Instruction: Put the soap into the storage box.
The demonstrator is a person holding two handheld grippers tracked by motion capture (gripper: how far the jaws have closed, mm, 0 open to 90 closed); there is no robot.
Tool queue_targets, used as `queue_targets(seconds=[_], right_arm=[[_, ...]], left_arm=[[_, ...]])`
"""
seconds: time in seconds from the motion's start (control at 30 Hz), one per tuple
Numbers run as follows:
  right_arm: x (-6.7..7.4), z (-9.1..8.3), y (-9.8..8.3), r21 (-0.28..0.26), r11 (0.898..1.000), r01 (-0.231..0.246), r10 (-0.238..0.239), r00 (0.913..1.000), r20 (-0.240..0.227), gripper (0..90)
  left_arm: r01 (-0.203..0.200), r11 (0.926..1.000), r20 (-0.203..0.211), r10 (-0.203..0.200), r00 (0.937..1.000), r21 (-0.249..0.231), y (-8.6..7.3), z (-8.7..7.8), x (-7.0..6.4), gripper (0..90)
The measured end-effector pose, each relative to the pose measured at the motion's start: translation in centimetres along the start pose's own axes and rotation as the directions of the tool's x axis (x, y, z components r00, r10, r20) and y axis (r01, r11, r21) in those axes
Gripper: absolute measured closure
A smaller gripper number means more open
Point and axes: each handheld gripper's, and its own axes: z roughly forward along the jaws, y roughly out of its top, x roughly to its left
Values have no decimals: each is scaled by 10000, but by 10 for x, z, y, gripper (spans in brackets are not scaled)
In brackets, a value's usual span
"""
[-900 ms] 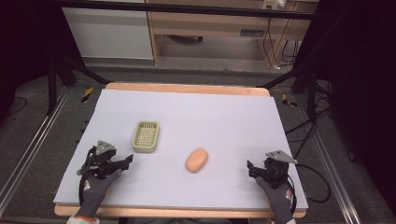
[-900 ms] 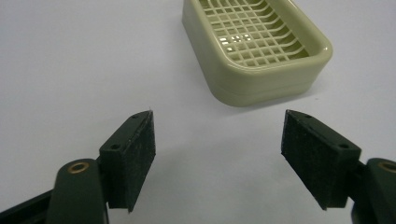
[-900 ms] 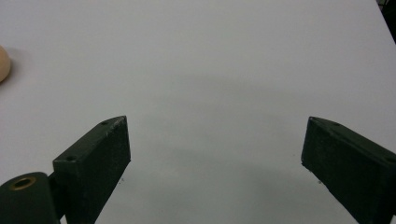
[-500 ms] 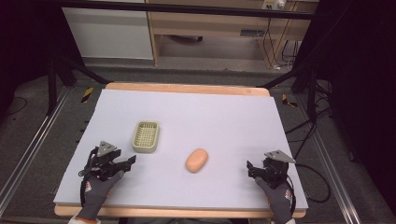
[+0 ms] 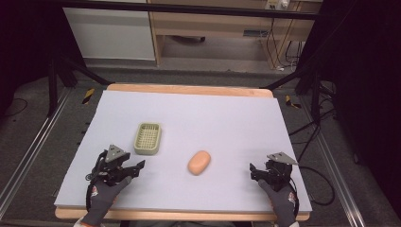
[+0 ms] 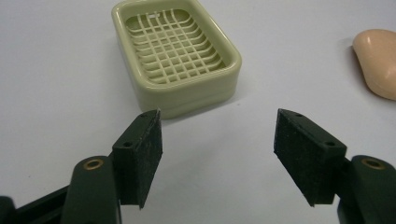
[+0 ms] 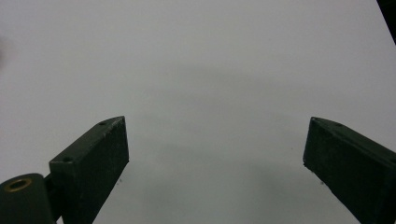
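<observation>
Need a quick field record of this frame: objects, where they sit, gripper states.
surface: table under a pale sheet
soap dish: pale green soap dish, slotted floor bare, left of centre
soap: peach soap bar lying on the sheet, right of the dish, apart from it
left gripper: left gripper open, holding nothing, just short of the dish, aimed at it
right gripper: right gripper open, holding nothing, over bare sheet near the right edge

In your left gripper view, the peach oval soap bar (image 6: 379, 63) is cut off by the right edge; its far end stays unseen.
</observation>
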Motion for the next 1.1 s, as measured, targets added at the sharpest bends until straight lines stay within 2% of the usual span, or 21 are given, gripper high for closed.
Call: queue_targets(seconds=[0.63, 1.1], right_arm=[[0, 1, 1, 51, 10000, 11, -12, 9999, 100, 68], [1, 1, 1, 74, 10000, -49, 48, 9999, 143, 67]], left_arm=[[-394, 9992, 365, 396, 9985, -67, 8, 2, -21, 301], [-561, 9983, 610, 569, 9965, -147, 19, 2, -30, 282]])
